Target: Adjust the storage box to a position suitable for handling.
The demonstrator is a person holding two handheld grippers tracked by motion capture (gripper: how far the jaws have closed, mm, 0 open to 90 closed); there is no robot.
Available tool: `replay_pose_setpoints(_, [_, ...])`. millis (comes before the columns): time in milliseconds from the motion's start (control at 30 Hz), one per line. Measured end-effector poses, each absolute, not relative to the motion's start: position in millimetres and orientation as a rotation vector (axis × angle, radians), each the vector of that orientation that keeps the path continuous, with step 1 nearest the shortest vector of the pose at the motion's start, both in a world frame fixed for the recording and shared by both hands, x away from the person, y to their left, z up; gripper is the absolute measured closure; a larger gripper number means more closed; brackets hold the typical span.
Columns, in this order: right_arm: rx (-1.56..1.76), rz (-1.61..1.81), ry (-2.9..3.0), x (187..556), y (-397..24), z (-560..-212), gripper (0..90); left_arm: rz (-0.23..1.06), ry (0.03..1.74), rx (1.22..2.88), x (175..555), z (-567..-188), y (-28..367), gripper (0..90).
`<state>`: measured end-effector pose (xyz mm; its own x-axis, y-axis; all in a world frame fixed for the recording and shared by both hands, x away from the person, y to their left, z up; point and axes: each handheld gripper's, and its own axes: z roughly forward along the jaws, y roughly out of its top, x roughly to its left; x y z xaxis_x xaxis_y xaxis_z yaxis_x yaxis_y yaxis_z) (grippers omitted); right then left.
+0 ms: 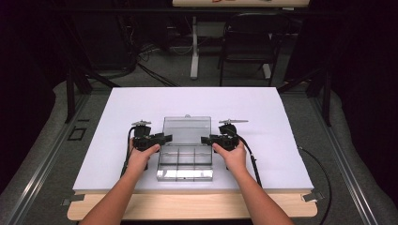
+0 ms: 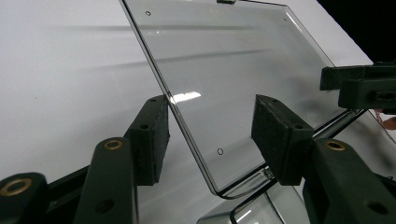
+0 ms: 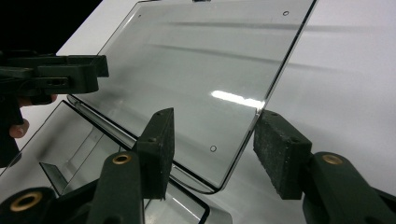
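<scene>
In the high view the clear compartment box (image 1: 185,159) lies centred on the white table (image 1: 117,117), lid (image 1: 186,129) opened back; left gripper (image 2: 210,133) and right gripper (image 3: 212,140) views show jaws spread astride the lid's side edges.

I see a table (image 1: 117,140) with a plain white top filling the middle of the high view, its light wooden edge showing along the lower part of the frame. Directly on it, just below the centre of the frame, lies a clear plastic compartment box (image 1: 185,161), its transparent lid (image 1: 186,128) swung open toward the upper side. The box body is divided into small compartments. In both gripper views the same white surface runs behind the lid.
</scene>
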<state>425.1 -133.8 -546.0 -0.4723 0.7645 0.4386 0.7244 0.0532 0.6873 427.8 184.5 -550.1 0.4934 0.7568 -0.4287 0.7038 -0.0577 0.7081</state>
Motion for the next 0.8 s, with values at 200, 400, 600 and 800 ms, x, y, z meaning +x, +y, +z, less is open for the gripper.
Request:
replay_pose_setpoints(200, [1.611, 1.42, 2.252, 425.7, -133.6, -546.6, 47.2, 0.077, 1.24, 1.788, 428.2, -550.8, 184.2, 44.4])
replay_pose_setpoints(400, [1.621, 1.412, 2.248, 425.7, -132.9, -546.6, 46.6, 0.079, 1.246, 1.786, 428.2, -551.1, 183.8, 43.8])
replay_pose_setpoints(600, [1.658, 1.422, 2.253, 426.9, -133.9, -547.7, 46.4, 0.061, 1.262, 1.78, 428.5, -552.0, 183.7, 42.8])
replay_pose_setpoints(800, [1.686, 1.424, 2.25, 427.4, -134.0, -548.3, 46.1, 0.054, 1.272, 1.773, 428.9, -553.1, 183.9, 42.3])
